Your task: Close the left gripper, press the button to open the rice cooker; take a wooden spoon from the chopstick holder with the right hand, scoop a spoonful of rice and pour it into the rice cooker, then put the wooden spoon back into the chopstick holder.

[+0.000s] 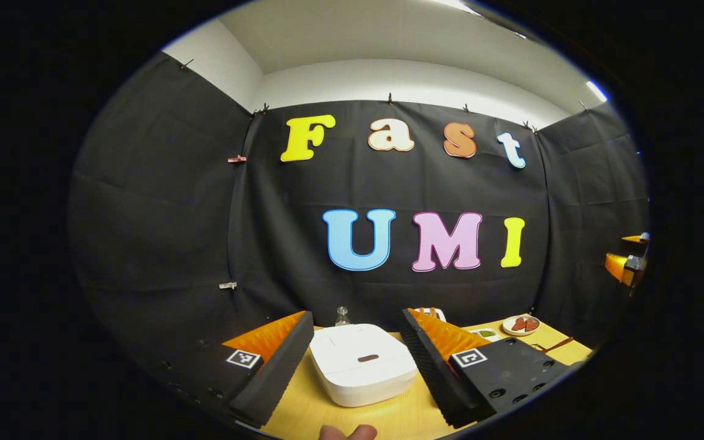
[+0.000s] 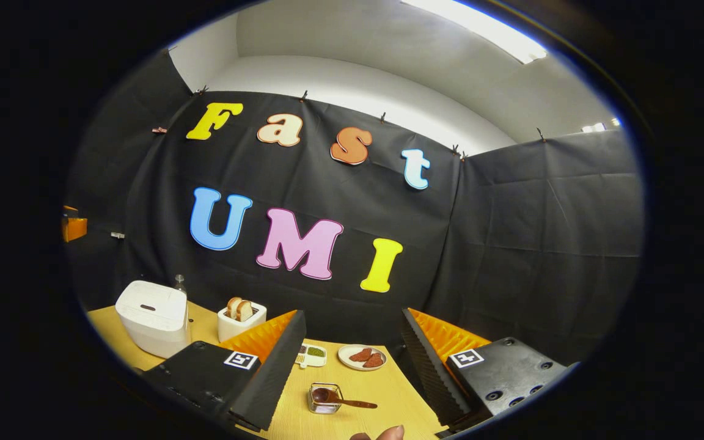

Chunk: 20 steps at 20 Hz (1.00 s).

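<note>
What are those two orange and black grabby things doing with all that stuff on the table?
A person holds a gripper in each hand above a light wooden table. The left gripper hangs with open jaws over a closed white square rice cooker. The right gripper is open too, aimed at a small clear square holder with a brown wooden spoon lying in it. Nothing is gripped yet. A white toaster with bread and a round plate of brown slices sit nearby.
</note>
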{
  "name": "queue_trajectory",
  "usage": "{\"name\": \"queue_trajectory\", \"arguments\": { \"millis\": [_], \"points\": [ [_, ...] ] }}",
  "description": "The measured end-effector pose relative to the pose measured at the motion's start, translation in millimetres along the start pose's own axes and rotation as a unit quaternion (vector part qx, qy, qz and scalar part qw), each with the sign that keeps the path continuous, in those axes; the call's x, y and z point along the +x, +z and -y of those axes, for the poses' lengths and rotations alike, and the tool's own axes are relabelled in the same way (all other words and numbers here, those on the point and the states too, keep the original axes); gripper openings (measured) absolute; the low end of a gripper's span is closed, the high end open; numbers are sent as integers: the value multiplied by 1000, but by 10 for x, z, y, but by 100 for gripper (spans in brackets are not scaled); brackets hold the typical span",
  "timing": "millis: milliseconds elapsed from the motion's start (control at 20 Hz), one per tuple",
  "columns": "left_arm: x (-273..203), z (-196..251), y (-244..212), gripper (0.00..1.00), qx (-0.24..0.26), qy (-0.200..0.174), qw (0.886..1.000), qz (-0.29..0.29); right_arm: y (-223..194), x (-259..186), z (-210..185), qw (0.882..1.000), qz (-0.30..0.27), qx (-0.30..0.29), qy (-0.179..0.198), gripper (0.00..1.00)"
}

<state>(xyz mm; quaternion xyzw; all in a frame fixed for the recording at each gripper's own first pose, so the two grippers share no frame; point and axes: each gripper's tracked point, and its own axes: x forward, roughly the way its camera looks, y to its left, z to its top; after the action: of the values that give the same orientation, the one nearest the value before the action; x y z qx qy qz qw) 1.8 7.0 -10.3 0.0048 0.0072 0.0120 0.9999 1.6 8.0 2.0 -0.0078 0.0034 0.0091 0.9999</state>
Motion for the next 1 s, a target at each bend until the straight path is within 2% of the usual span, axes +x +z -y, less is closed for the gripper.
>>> {"name": "queue_trajectory", "arguments": {
  "millis": [150,300,400,550,800,900,1000],
  "points": [
    [16,17,12,98,2,-6,1000,-1,-6,-6,15,1000,-1,1,-1,97],
    [27,110,18,98,3,-30,1000,2,-17,-36,46,1000,-3,3,-6,97],
    [54,201,17,87,3,-59,998,1,-27,-35,75,1000,-3,-2,-10,97],
    [139,201,-49,9,-14,-83,996,-9,2,-47,132,1000,1,-22,-14,98],
    [580,158,-288,7,-20,-123,991,-56,-4,19,178,1000,1,-28,-10,98],
    [792,229,-432,7,-13,-163,983,-88,-14,64,230,1000,0,-23,-19,98],
    [978,330,-664,7,1,-209,969,-132,-66,89,254,999,-6,-23,-24,98]
  ]
}}
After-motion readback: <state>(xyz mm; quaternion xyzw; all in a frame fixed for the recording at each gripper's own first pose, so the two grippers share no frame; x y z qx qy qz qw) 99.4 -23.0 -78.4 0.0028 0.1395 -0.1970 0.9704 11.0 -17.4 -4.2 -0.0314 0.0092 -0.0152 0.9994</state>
